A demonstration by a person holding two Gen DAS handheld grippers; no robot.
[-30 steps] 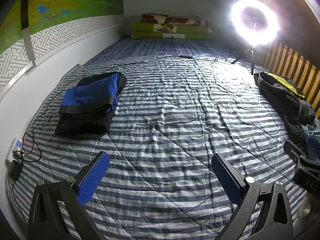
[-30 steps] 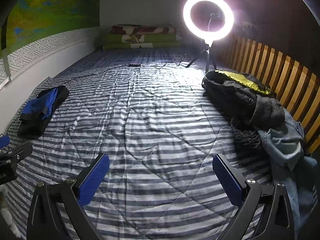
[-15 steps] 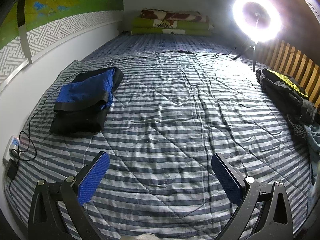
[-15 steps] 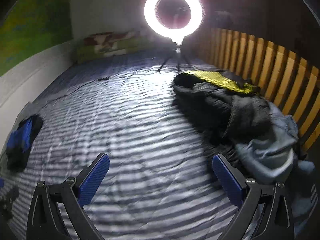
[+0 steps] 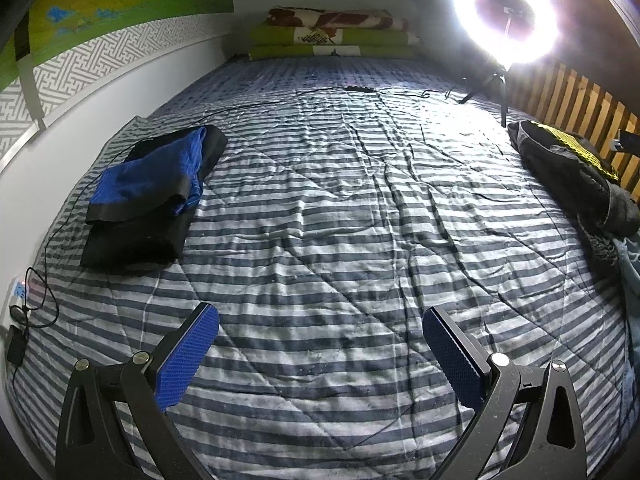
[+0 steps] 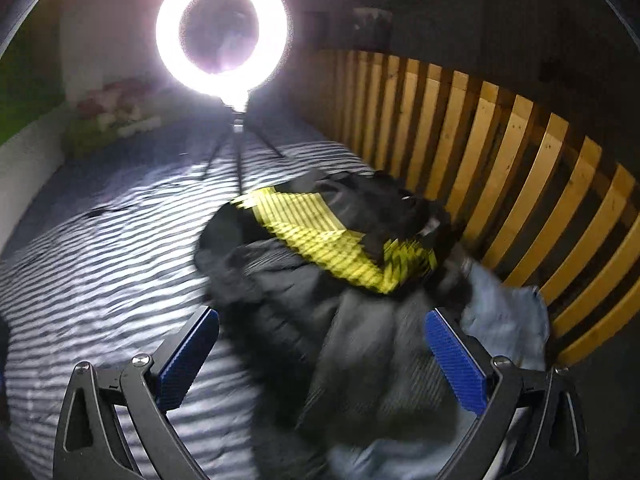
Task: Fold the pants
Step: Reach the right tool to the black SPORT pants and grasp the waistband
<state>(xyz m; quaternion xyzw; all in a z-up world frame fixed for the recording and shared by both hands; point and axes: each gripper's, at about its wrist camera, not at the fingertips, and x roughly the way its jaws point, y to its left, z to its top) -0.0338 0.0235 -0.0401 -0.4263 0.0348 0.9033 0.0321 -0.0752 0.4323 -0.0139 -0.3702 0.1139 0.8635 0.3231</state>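
Note:
A heap of unfolded clothes [image 6: 344,312] lies by the bed's right side: dark garments, one with a yellow panel [image 6: 320,236], and pale blue denim [image 6: 504,316]. My right gripper [image 6: 322,344] hangs open just above the dark cloth of that heap, holding nothing; this view is motion-blurred. In the left wrist view the same heap [image 5: 576,176] sits at the far right. A folded black and blue stack [image 5: 148,200] rests on the left of the striped bedspread [image 5: 328,216]. My left gripper [image 5: 320,344] is open over bare bedspread, away from both piles.
A lit ring light [image 5: 506,12] on a tripod stands at the back right. A wooden slat rail [image 6: 500,168] runs along the right side. Folded blankets [image 5: 332,36] lie at the far end. A wall, a power strip [image 5: 18,292] and a cable border the left.
The right gripper has swung right and forward until the clothes heap fills its view. The left gripper has barely shifted, and the right gripper has left its view.

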